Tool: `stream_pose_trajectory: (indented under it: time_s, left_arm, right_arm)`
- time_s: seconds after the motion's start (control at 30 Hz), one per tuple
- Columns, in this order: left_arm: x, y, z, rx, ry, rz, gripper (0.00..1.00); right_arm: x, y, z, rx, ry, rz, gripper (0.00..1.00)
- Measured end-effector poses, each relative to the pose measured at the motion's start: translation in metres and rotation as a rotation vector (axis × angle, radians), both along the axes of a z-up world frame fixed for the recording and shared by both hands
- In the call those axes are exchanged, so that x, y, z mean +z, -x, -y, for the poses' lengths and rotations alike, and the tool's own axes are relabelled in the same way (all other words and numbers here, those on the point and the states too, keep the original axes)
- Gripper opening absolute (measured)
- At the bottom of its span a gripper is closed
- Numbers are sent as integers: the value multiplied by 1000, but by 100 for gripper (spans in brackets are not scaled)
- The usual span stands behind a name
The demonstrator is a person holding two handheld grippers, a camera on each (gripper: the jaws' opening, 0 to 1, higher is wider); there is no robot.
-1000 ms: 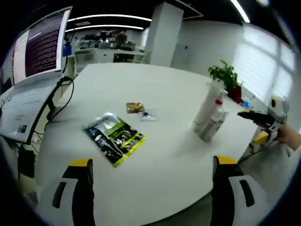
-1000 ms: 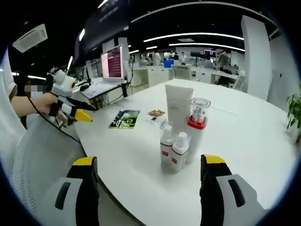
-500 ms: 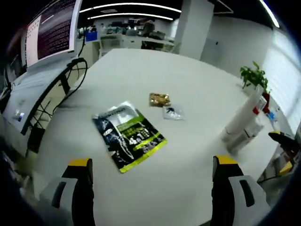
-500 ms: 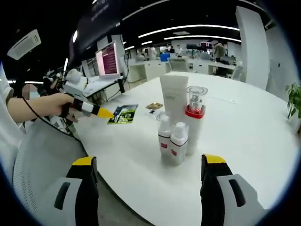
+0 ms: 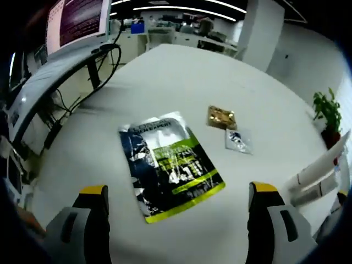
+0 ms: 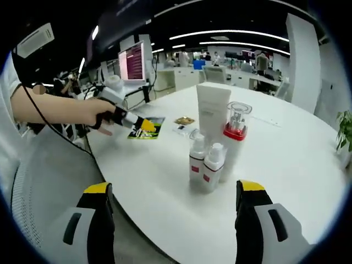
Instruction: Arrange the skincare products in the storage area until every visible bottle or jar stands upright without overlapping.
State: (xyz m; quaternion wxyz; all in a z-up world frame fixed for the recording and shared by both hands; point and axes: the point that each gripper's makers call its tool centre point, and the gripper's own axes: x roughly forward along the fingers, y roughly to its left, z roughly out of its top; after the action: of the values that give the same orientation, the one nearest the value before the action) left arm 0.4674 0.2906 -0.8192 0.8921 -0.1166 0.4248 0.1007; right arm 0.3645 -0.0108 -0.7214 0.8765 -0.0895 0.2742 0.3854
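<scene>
While both grippers hang above a round white table, each has its two yellow-tipped jaws spread wide with nothing between them. In the left gripper view, the left gripper hovers over a flat dark sachet with a lime green band, which lies on the tabletop between the jaws. Beyond it lie a small gold packet and, just beside that, a small clear packet. In the right gripper view, the right gripper faces a tight cluster of skincare products standing upright near the table's edge: two small white bottles with red labels in front, a tall white tube behind, and a clear-capped pump bottle with a red collar just beside it. To the left in that view, a person's hand holds the left gripper above the sachet. A monitor glows on a desk beyond.
</scene>
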Motion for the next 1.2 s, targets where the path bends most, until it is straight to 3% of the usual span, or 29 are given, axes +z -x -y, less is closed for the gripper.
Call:
stream_pose_trajectory:
  time_s: [0.13,0.43,0.7,0.77,0.87,1.2]
  left_arm:
    - [-8,-6,-7,16,-69,-34,99]
    - [-23,-21,-9,34,-74,-83,99]
    - [-18,-12,-5,29,-103,-103,99]
    - [-14,-9,-5,25,-104,-96,93]
    - [-7,-7,-4,-21,-113,-79,71]
    - [-14,-18,-11,-79,-113,-74,62]
  right_arm:
    - [-3,-1,1,-7,-5,-18,92]
    - [-6,-1,2,-16,-5,-39,91]
    - [-7,-1,3,-23,-11,-44,91]
    - [-7,0,2,-20,-13,-48,91]
    - [-7,0,1,-17,-16,-45,91]
    - [-7,1,0,-12,-17,-45,91]
